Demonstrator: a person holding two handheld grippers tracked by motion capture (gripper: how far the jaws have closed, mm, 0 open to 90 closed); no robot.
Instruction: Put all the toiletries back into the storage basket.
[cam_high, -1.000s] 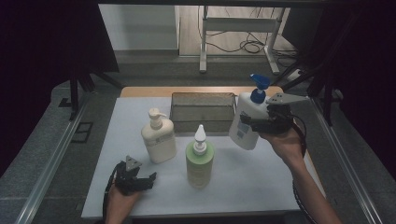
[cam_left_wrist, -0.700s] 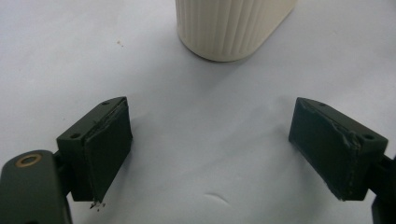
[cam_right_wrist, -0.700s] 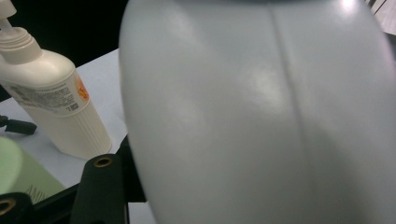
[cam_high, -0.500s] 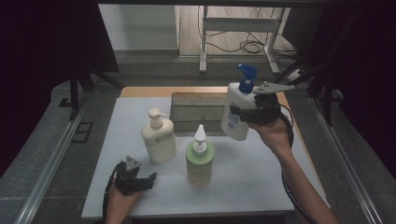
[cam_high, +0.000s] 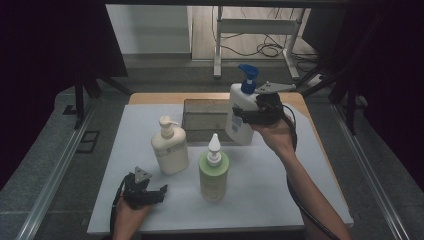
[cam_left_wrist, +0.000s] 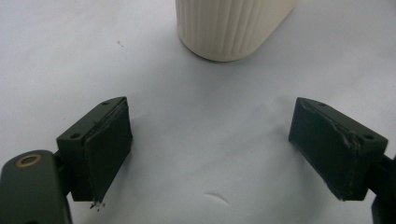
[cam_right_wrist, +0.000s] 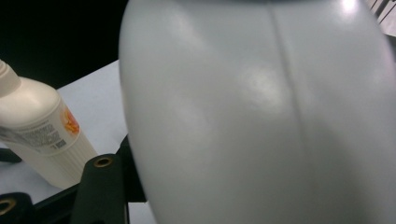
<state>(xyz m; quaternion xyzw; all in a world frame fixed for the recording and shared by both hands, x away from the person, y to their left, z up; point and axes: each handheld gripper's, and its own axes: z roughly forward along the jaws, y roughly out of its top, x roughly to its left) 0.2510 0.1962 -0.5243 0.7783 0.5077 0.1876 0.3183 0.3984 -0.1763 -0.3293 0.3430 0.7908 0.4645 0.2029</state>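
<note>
Three bottles in play, plus a dark tray (cam_high: 200, 114) at the tabletop's (cam_high: 130, 150) far edge. At near left, left tool (cam_high: 150, 192) resting low on the tabletop, jaws spread wide and empty, just short of the cream pump bottle (cam_high: 170, 147), whose ribbed base (cam_left_wrist: 233, 25) sits ahead of the jaws. At centre, green bottle (cam_high: 213, 172) upright with a white pointed cap, well apart from both tools. To the right, right tool (cam_high: 250, 116) clamped on the white bottle with the blue pump (cam_high: 240, 112), held clear of the tabletop beside the tray's right end. Likely risks: smooth, rounded bottle wall (cam_right_wrist: 261, 116) slipping or twisting between the jaws; top-heavy pump tipping the bottle; a careless swing clipping the tray's rim.
</note>
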